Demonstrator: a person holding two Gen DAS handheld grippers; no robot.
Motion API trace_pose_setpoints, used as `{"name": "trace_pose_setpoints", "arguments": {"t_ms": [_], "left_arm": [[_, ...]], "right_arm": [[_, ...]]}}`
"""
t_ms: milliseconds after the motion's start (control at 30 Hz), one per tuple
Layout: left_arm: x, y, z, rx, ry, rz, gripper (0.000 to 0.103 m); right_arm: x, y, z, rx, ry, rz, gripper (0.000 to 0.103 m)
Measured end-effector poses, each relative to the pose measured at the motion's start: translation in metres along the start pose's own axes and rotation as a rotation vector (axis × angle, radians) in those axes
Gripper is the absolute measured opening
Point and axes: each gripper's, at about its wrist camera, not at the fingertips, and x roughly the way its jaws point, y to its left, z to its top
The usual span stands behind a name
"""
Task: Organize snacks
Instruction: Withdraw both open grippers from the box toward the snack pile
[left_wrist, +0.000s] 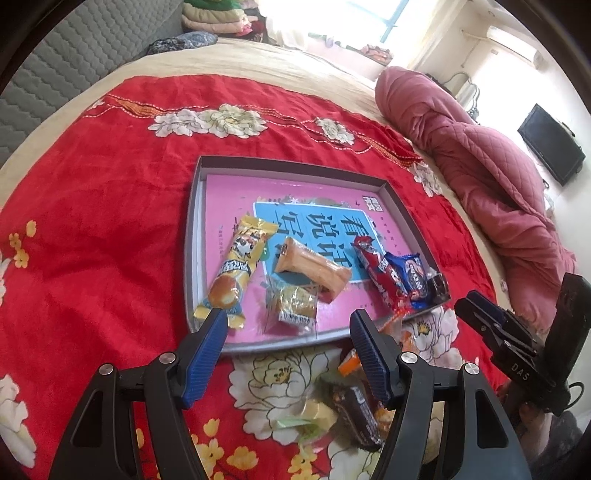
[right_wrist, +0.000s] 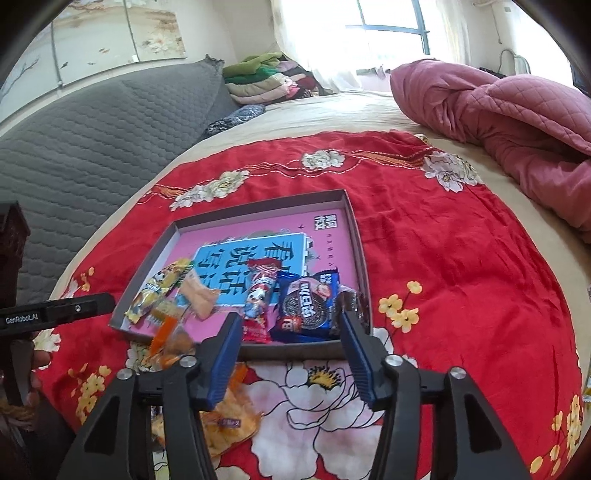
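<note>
I hold both grippers, left and right, spread and empty; next I grab a loose snack for the tray.

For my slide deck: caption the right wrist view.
Open right gripper hovers over a snack-filled tray on a red floral blanket.

The left tool hides part of the loose snacks; their labels are unreadable.
</note>
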Motion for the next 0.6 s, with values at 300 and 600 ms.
{"name": "trace_pose_setpoints", "arguments": {"t_ms": [300,600], "left_arm": [[-0.006,0.0,-0.01,0.014,0.014,0.014,0.07],[-0.007,0.003,-0.026,0.026,0.054,0.028,0.071]], "right_arm": [[-0.006,0.005,-0.007,0.035,0.037,0.067,0.065],[-0.009,0.019,-0.016,0.04,0.082,0.107,0.065]]}}
